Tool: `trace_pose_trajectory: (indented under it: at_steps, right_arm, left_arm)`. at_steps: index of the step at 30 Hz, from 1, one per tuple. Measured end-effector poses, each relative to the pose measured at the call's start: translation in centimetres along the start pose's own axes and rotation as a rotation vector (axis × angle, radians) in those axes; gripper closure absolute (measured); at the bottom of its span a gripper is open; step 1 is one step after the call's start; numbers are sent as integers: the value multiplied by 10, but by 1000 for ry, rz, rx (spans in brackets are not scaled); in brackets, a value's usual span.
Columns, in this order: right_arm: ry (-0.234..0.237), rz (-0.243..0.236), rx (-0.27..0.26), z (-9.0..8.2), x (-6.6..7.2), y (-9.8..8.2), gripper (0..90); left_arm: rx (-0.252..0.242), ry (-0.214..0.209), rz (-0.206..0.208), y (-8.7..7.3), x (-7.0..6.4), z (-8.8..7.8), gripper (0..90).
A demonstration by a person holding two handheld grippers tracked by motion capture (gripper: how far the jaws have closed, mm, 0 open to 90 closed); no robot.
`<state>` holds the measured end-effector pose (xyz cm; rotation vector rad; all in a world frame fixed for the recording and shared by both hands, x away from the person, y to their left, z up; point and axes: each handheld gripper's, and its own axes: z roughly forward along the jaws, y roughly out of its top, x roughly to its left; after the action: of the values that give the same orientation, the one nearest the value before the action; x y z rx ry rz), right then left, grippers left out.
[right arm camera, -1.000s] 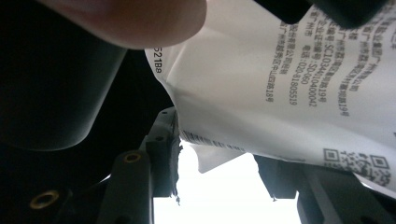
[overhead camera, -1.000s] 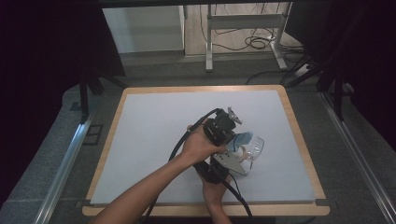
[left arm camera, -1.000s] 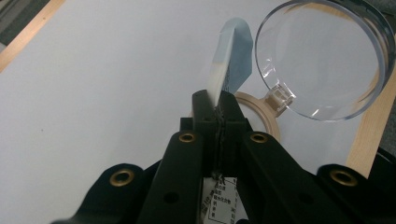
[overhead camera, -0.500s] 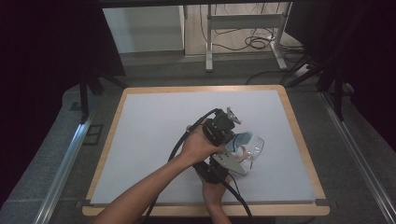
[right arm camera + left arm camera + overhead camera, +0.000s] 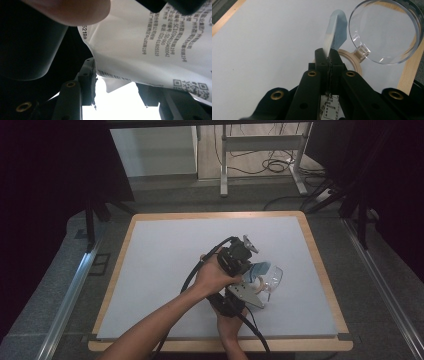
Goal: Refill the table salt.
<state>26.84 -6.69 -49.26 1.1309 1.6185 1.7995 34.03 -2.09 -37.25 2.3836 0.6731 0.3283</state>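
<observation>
- Packet (image 5: 335, 30) sits pinched edge-on in the left gripper (image 5: 328, 58), whose jaws are pressed together on it, over the right half of the board (image 5: 165, 270), nearer the front edge.
- Jar (image 5: 387, 30), clear with an open lid and a wooden rim, lies just right of it.
- Right gripper (image 5: 117, 82) stands part spread under the packet's printed face; whether its pads press I cannot tell.
- Advice: likely a tear or pour, so keep the left pinch firm, bite low with the right, and aim at the jar mouth.
</observation>
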Motion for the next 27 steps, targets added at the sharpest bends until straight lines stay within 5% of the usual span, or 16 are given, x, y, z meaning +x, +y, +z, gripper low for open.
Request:
trace_pose_trajectory:
  at_steps: [27]
  right_arm:
    - [-5,0,-9,0,-1,2,543]
  left_arm:
    - [17,1,9,4,-1,1,890]
